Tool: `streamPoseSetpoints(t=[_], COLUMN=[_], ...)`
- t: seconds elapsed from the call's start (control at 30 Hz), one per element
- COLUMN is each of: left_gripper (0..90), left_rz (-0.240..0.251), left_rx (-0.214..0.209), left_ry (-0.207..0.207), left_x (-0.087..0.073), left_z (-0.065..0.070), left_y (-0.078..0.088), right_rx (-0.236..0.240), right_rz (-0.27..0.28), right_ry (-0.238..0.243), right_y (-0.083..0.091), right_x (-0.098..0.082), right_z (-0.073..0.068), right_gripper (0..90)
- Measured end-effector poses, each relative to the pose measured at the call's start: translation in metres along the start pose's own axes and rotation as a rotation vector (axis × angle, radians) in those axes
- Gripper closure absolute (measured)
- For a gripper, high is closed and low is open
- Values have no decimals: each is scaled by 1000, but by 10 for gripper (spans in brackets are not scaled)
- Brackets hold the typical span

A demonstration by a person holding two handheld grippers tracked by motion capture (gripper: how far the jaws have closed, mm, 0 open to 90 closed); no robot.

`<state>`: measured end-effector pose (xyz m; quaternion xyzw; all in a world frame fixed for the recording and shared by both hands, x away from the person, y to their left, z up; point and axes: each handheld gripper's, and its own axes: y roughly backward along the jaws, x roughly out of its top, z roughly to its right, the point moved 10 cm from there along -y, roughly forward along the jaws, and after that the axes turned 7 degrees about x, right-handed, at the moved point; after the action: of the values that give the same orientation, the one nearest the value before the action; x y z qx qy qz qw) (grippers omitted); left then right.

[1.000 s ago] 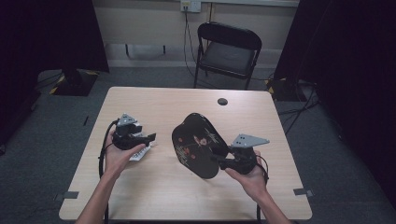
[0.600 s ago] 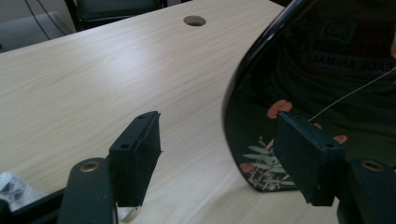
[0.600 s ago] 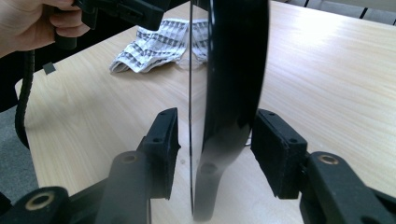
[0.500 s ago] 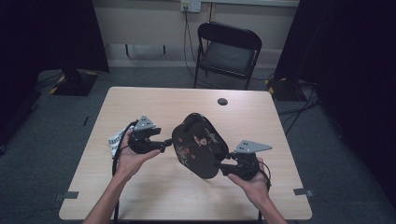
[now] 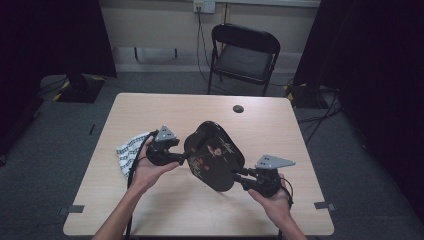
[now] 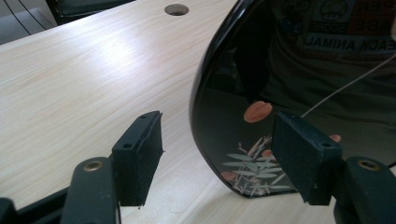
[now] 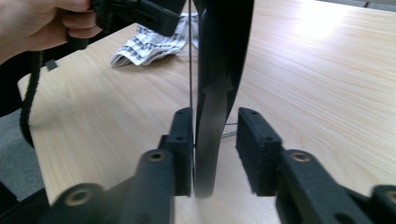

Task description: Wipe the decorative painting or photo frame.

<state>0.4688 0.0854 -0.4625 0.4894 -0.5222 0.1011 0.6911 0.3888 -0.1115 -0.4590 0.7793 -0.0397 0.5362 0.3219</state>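
Note:
A glossy black oval plate (image 5: 215, 155) with a painted leaf and flower motif stands tilted on edge on the table (image 5: 150, 115). My right gripper (image 5: 237, 174) straddles its lower right rim. In the right gripper view the rim (image 7: 219, 46) sits between the jaws of my right gripper (image 7: 215, 114), which have just been closing. One pad touches it and a thin gap shows at the other. My left gripper (image 5: 184, 157) is open at the plate's left rim. In the left gripper view the plate (image 6: 303, 70) lies ahead of my left gripper (image 6: 219, 119), one jaw across its face.
A black-and-white patterned cloth (image 5: 129, 150) lies crumpled on the table behind the left hand, also seen in the right gripper view as the cloth (image 7: 149, 44). A round cable hole (image 5: 238, 108) is near the far edge. A black folding chair (image 5: 245, 55) stands beyond the table.
My left gripper has moved right, away from the cloth, up to the plate's left rim. The right gripper's jaws have narrowed around the rim, and the plate has tipped slightly.

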Motion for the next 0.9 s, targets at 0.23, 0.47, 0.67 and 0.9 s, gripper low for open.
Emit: streamPoseSetpoints(t=[0.23, 0.47, 0.67, 0.9], left_gripper=[342, 333, 374, 354], left_rz=[-8, 3, 7, 3], left_rx=[17, 1, -11, -16], left_ry=[-13, -14, -25, -29], left_x=[-4, -7, -8, -10], left_z=[0, 6, 5, 10], left_y=[-2, 1, 3, 2], right_rx=[12, -13, -22, -56], right_rz=[0, 11, 1, -4], right_ry=[-6, -21, -39, -48], right_y=[4, 8, 3, 2], right_x=[-1, 1, -4, -6], right_z=[10, 23, 31, 39], right_gripper=[684, 679, 646, 611])
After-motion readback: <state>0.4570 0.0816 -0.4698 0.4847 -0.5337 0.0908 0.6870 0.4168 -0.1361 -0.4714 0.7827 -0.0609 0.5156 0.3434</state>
